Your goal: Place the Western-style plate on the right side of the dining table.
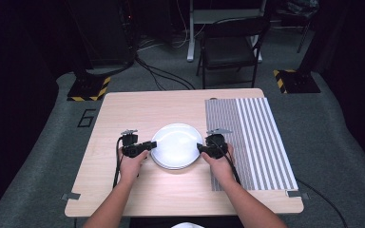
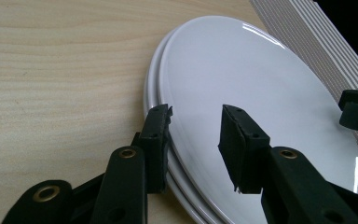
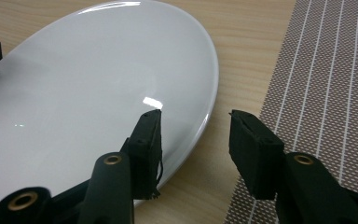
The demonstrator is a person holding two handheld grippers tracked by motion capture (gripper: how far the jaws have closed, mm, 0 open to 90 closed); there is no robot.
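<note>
Lower plate (image 2: 154,70) mostly hidden under top plate (image 2: 242,93); claws agape.

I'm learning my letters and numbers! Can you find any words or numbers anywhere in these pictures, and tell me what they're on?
"6": a big dark outlined number on the grey floor, just left of the wooden table.
Nothing else to read: the white plates, the striped placemat and both grippers carry no words or numbers.

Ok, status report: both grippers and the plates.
Left gripper open, straddling left rim of stacked white plates. Right gripper open astride the right rim. Striped mat beside the plates, nothing blocking.
</note>
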